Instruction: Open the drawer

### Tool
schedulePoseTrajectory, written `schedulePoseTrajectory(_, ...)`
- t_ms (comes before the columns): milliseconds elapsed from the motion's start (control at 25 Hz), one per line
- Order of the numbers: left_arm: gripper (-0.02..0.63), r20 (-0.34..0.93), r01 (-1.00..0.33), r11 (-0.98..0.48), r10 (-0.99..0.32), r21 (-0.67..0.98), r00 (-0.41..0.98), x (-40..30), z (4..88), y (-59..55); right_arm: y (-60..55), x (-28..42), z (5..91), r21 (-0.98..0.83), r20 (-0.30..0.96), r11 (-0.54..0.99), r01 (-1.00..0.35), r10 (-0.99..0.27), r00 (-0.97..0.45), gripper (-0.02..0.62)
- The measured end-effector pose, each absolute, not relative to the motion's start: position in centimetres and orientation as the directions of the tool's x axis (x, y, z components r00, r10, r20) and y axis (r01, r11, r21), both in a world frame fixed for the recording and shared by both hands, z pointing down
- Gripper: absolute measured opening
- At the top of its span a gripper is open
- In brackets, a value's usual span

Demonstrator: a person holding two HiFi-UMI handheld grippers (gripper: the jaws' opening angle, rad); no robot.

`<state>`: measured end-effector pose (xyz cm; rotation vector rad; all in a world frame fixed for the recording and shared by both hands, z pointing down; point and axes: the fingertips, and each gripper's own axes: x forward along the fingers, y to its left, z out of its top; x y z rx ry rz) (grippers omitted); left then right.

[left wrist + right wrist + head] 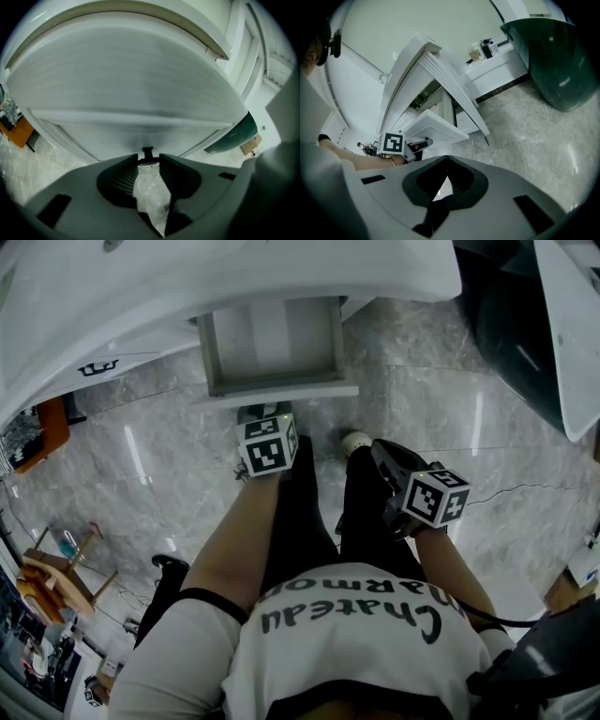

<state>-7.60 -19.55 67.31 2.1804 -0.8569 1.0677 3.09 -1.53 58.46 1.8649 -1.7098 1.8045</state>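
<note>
A white drawer (272, 338) stands pulled out from under the white desk (234, 268), and its inside looks empty. My left gripper (263, 414) hovers right at the drawer's front panel (281, 391). In the left gripper view that panel (140, 93) fills the picture. The gripper (149, 158) is open, with floor showing between its pads, and a small black piece (147, 152) sits at the tips; I cannot tell whether it is touched. My right gripper (382, 456) hangs by the person's right leg, away from the drawer, with its jaw tips (447, 158) together and nothing in them.
A dark green tub (506, 324) stands to the right of the desk. An orange stool (52, 427) and a wooden stand (61, 568) are on the left. A thin cable (525, 488) lies on the grey marble floor. The person's shoe (356, 440) is under the drawer's front.
</note>
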Motion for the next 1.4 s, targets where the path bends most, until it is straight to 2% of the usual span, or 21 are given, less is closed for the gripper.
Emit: schedulePoseTrajectory(1400,0.144,0.864,-0.766,-0.62,-0.281,0.169,0.419,-9.3,68.0,-17.0,-0.9,3.5,56.7,-0.631,0.703,-0.366,-0.684,-0.642,-0.305,0.003)
